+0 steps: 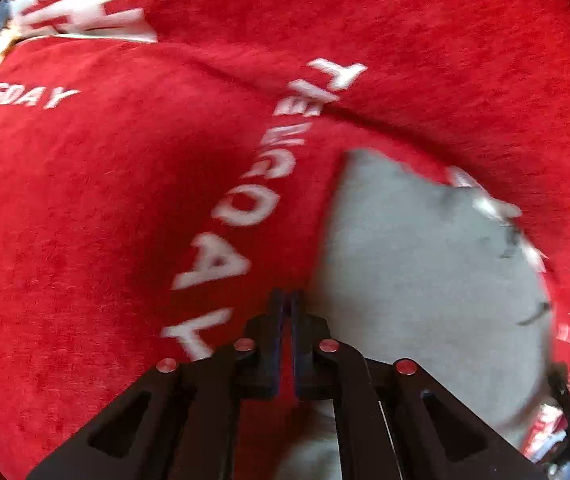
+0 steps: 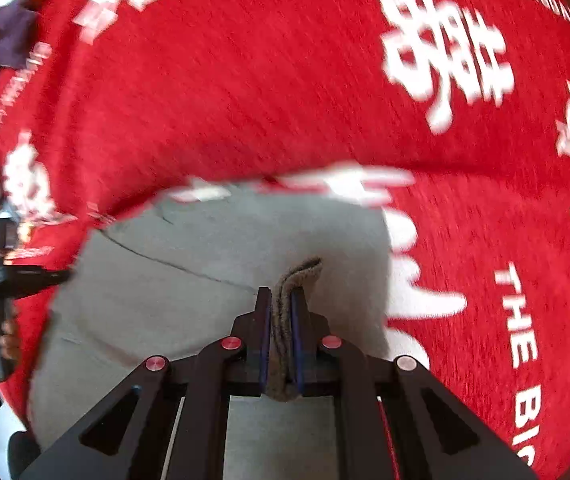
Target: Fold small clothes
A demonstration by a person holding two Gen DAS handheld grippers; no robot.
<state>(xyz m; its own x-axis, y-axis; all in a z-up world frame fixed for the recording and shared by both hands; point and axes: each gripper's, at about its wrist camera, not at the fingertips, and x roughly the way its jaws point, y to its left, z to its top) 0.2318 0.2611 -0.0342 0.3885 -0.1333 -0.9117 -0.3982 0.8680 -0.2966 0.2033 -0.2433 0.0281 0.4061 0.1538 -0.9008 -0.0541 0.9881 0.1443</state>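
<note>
A small grey garment (image 1: 425, 272) lies flat on a red cloth, to the right in the left wrist view. My left gripper (image 1: 288, 300) points down at the garment's left edge with its fingers together; only red shows in the thin slit between them, and I cannot tell whether it pinches fabric. In the right wrist view the same grey garment (image 2: 189, 292) spreads below and to the left. My right gripper (image 2: 285, 300) is shut on a raised, folded ridge of its grey-brown hem (image 2: 303, 270), which stands up between the pads.
A red cloth with white lettering (image 1: 105, 200) (image 2: 245, 80) covers the whole surface under the garment. A dark purple garment (image 2: 5, 40) lies at its far left edge. The other gripper's black body (image 2: 21, 276) shows at the left, with a hand (image 2: 7, 342) below it.
</note>
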